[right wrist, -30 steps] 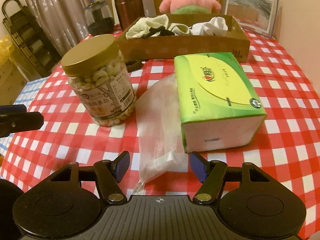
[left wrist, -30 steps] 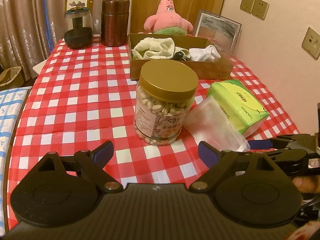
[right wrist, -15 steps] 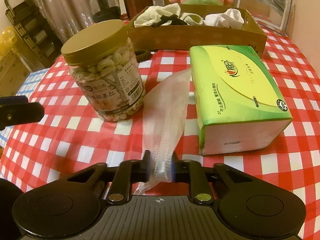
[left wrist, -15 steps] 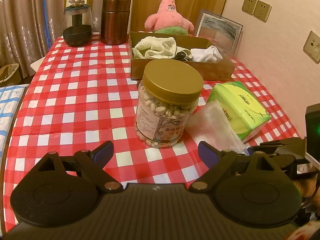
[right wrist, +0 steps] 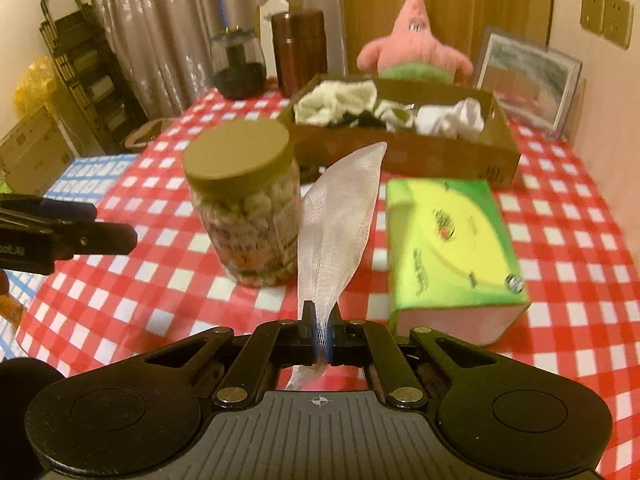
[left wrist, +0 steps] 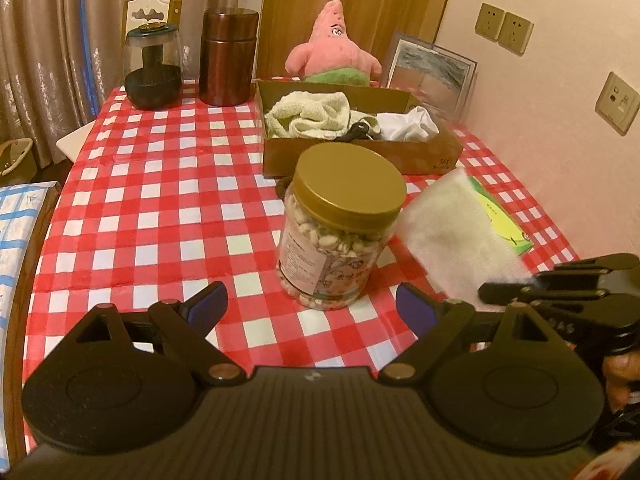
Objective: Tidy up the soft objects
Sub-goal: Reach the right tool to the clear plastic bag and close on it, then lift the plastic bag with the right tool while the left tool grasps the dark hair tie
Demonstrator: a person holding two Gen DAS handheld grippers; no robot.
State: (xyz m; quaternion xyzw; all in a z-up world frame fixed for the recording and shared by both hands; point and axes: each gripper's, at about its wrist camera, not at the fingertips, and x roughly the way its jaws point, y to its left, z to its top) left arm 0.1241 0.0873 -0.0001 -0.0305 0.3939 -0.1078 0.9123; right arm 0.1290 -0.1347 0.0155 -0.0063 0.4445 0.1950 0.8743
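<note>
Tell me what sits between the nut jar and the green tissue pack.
The white mesh cloth, pinched in the right gripper, hangs between the nut jar and the tissue pack; the right wrist view shows it.

Warm, dim yellowish light fills the room. A red-and-white checked cloth covers the desk, which stands against a pale pink wall on the right. That wall carries a pair of sockets high up and one more wall plate lower down. Behind the desk stands a wooden door, and a framed picture leans against the wall beside it. Long beige patterned curtains hang at the back left, with a white chair back in front of them. In the right wrist view a dark folded rack and a cardboard carton stand at the far left.
</note>
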